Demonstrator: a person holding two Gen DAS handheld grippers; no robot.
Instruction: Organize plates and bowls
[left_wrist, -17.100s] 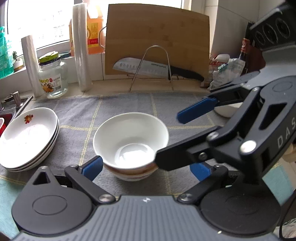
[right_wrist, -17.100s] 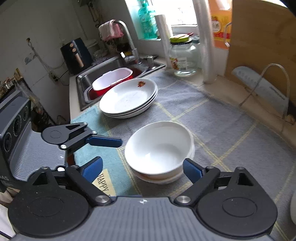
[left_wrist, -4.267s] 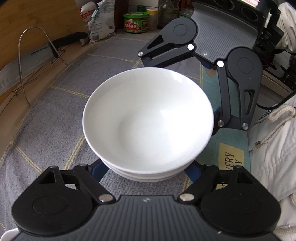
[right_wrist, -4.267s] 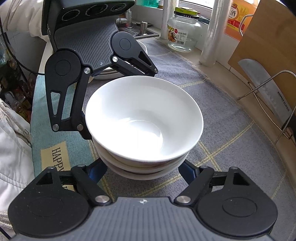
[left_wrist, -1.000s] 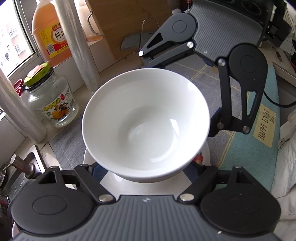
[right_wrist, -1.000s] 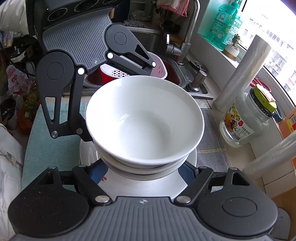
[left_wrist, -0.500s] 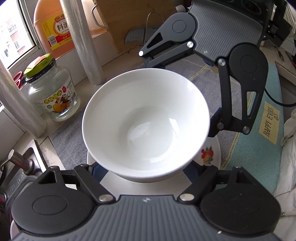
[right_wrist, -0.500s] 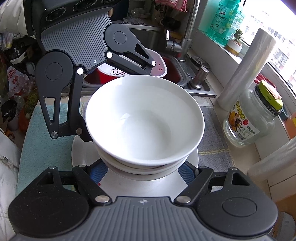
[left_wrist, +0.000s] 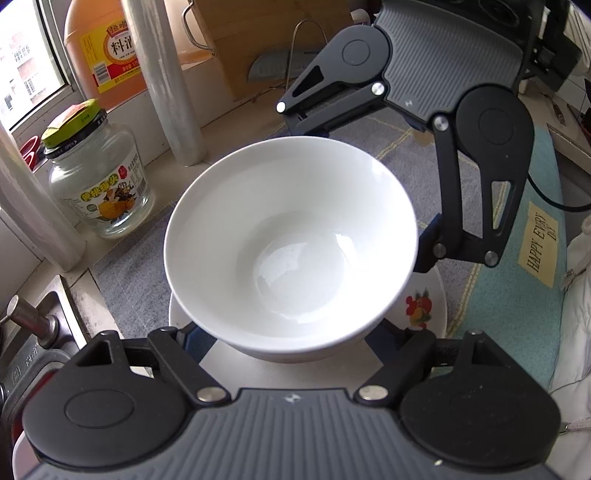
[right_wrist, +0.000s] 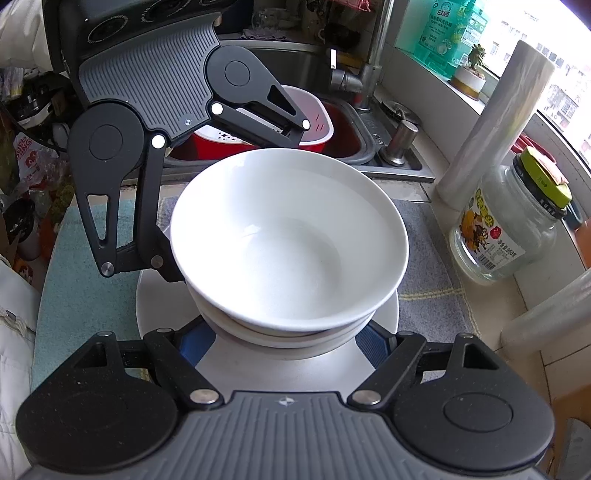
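A stack of white bowls (left_wrist: 291, 240) (right_wrist: 288, 240) hangs just over a stack of white flower-print plates (left_wrist: 436, 295) (right_wrist: 159, 306); I cannot tell whether it touches them. My left gripper (left_wrist: 291, 341) is shut on the lower sides of the bowl stack, its blue pads half hidden under the rim. From the opposite side my right gripper (right_wrist: 288, 341) is shut on the same stack. Each view shows the other gripper's black fingers (left_wrist: 465, 206) (right_wrist: 122, 229) reaching around the bowls.
A glass jar (left_wrist: 96, 177) (right_wrist: 513, 221) with a green lid and a roll of plastic wrap (left_wrist: 166, 81) stand by the window. A sink (right_wrist: 369, 155) with a red basin (right_wrist: 258, 144) lies beyond the plates. A grey cloth (left_wrist: 125, 273) and a teal mat (left_wrist: 517, 295) cover the counter.
Since a few seconds ago the bowl stack has been carried from the grey cloth to above the plates by the sink. Over the last second it only drifted slightly; both grips hold.
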